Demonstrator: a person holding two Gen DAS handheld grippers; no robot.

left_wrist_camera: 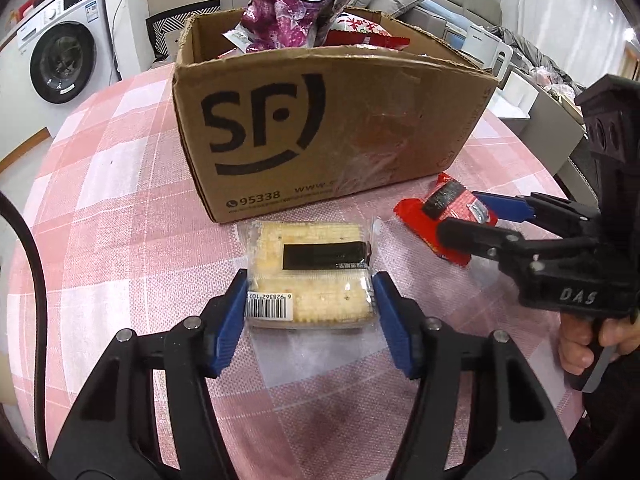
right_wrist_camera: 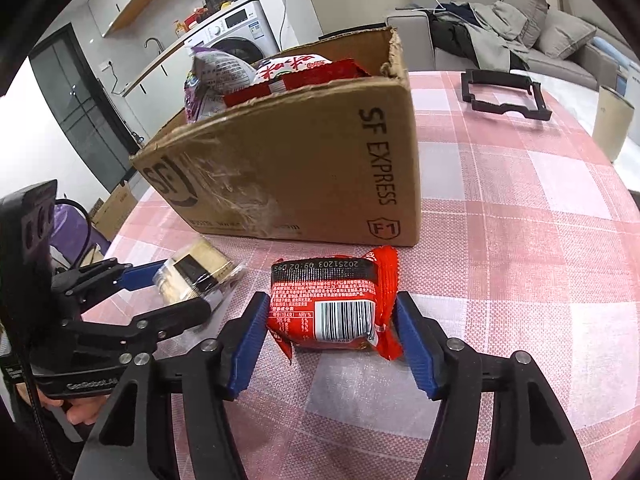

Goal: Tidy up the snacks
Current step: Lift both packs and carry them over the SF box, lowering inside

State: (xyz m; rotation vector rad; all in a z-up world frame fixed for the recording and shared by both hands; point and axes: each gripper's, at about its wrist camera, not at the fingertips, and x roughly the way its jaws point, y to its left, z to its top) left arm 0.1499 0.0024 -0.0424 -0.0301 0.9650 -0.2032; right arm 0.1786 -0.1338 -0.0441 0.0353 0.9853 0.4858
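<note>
A clear pack of pale crackers (left_wrist_camera: 316, 240) sits between the blue pads of my left gripper (left_wrist_camera: 309, 284), which press on both of its sides. In the right wrist view the same pack (right_wrist_camera: 200, 264) looks tilted in that gripper (right_wrist_camera: 184, 286). A red snack packet (right_wrist_camera: 332, 292) lies on the pink checked tablecloth (right_wrist_camera: 520, 240). My right gripper (right_wrist_camera: 332, 304) straddles the packet, with a small gap showing at the right pad. The left wrist view shows this packet (left_wrist_camera: 424, 216) and the right gripper (left_wrist_camera: 458, 212) to the right.
An open cardboard box (left_wrist_camera: 320, 120) with a purple bag (left_wrist_camera: 304, 4) and red packets stands just behind both snacks. A black frame (right_wrist_camera: 506, 92) and a pale cylinder (right_wrist_camera: 612, 120) lie at the table's far right. A washing machine (left_wrist_camera: 64, 56) stands beyond the table.
</note>
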